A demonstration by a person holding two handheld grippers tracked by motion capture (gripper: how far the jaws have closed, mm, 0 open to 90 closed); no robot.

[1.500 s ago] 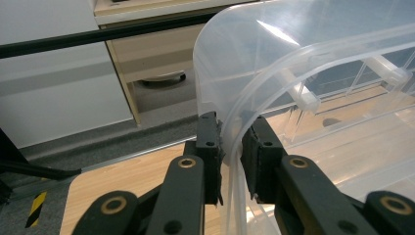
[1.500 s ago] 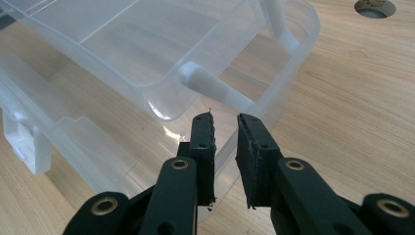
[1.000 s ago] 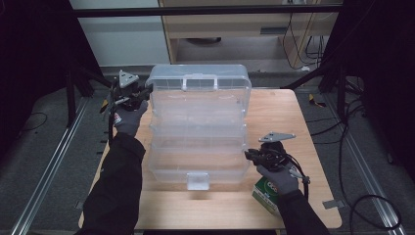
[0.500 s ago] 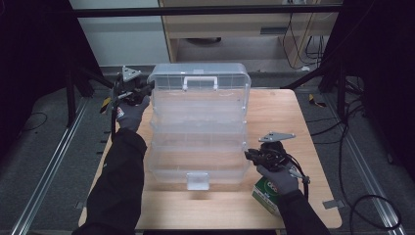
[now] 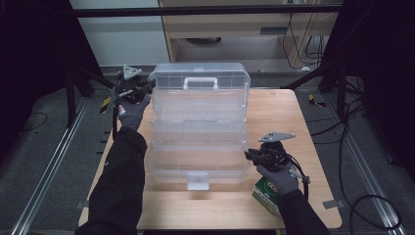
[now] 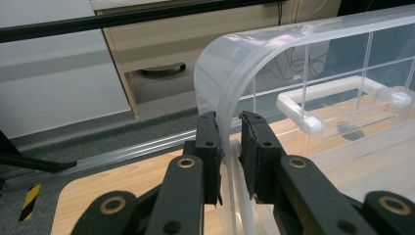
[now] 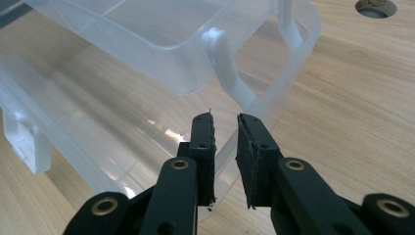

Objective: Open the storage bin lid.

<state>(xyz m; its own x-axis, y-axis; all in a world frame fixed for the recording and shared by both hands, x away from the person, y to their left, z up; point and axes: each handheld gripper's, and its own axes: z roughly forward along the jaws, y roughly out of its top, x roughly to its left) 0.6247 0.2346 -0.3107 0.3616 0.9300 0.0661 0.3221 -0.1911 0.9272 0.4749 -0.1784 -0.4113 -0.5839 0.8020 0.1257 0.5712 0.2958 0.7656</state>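
At the table's far left, the left gripper pinches the raised lid of the clear box, while the right gripper clamps its near right rim

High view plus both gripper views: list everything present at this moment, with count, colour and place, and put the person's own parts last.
storage box: one, clear plastic, tiered and opened out along the table's middle
handle: one, white, on the box's far raised section
latch: one, whitish, on the box's near edge
carton: one, green and white, at the near right, partly under the right hand
table: one, light wood
cabinet: one, beige, on the floor beyond the table
left gripper: one, black, fingers on either side of the far section's curved wall
right gripper: one, black, fingers astride the near tray's rim
gloves: two, grey
sleeves: two, black
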